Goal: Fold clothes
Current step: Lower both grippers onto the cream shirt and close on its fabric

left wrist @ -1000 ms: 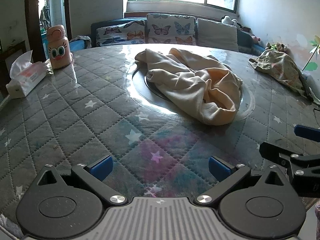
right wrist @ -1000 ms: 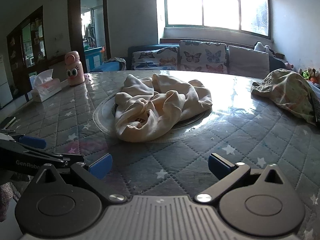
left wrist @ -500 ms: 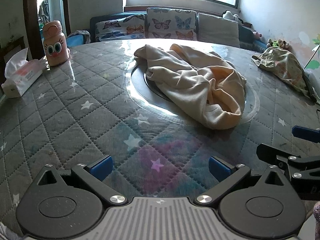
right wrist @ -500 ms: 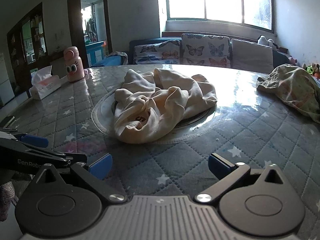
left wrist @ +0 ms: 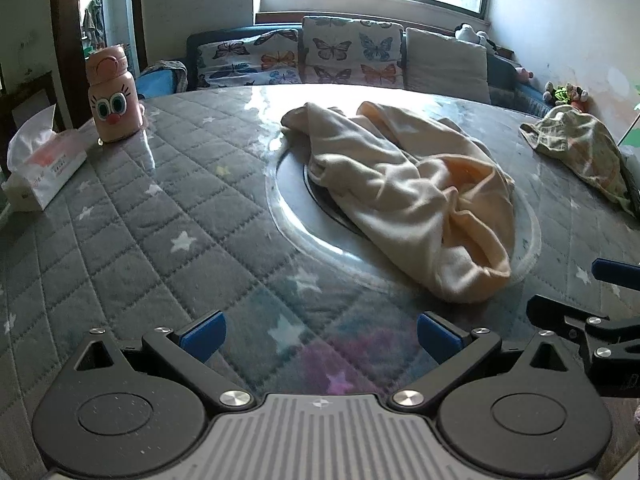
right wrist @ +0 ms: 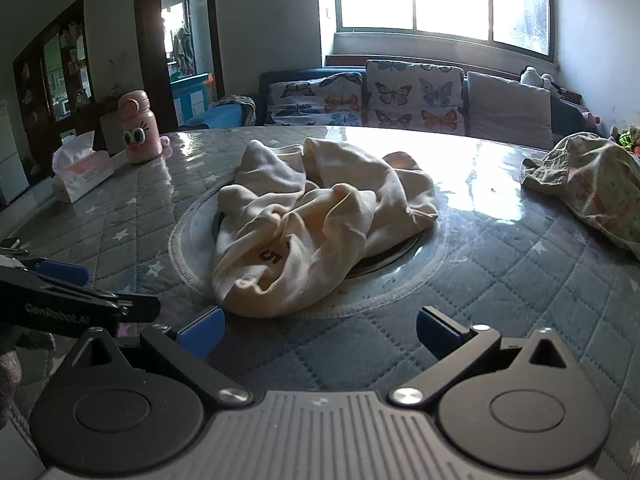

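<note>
Cream garment [left wrist: 412, 204] — crumpled heap, unfolded, on table's centre disc

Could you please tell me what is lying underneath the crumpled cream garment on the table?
The cream garment lies on a round glass turntable, whose dark hub shows at its edge. The turntable's middle is covered.

A crumpled garment [left wrist: 404, 200] lay on the table [left wrist: 120, 248], centre. A bottle [left wrist: 114, 96] and tissue box [left wrist: 40, 168] stood far left; another garment [left wrist: 580, 152] lay far right.
</note>
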Available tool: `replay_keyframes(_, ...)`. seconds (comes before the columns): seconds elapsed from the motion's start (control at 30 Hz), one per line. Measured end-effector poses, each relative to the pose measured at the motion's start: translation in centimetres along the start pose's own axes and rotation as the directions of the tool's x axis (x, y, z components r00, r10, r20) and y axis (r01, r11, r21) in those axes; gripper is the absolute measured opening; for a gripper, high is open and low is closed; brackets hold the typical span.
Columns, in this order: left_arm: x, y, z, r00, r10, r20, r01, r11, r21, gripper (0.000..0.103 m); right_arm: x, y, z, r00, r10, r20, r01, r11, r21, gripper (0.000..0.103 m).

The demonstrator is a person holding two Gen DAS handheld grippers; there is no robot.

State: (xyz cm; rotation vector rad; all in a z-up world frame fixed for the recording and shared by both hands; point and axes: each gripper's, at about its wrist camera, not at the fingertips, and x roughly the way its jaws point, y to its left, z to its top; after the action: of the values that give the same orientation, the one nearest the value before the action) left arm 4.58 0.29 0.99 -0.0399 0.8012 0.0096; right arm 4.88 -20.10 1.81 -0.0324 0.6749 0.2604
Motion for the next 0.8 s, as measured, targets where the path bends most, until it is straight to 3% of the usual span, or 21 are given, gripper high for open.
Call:
replay_keyframes(0.53,2.4,-0.7,4.2,1.0,-0.021,0.019,0.021,0.999,0.042,0.103,3.7,-2.6,4.4,0.999,-0.033,-0.002,0.033,0.999,0.018,0.101)
replay_keyframes(0.8,3.7,-3.2,6.3,0.995,-0.084,0.054,0.075,0.987,0.143,0.098,5.7,-4.3,6.3,1.0,-0.02,-0.011,0.021,0.998,0.054,0.082)
